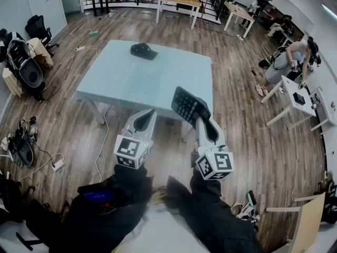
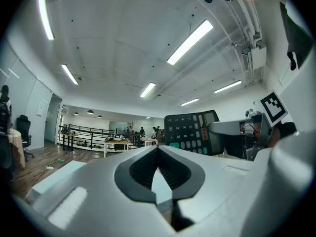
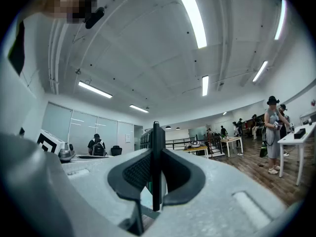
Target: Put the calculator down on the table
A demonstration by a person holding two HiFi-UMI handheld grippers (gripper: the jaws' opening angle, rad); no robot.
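My right gripper is shut on the lower end of a black calculator. It holds the calculator tilted in the air by the near right edge of the pale blue table. In the right gripper view the calculator shows edge-on, pinched between the dark pads. From the left gripper view the calculator's keys face me at the right. My left gripper hovers beside the right one, its jaws closed tip to tip with nothing between them.
A black cap lies at the table's far side. Black chairs and bags stand at the left, with cables and a power strip on the wooden floor. A person works at small white tables on the right.
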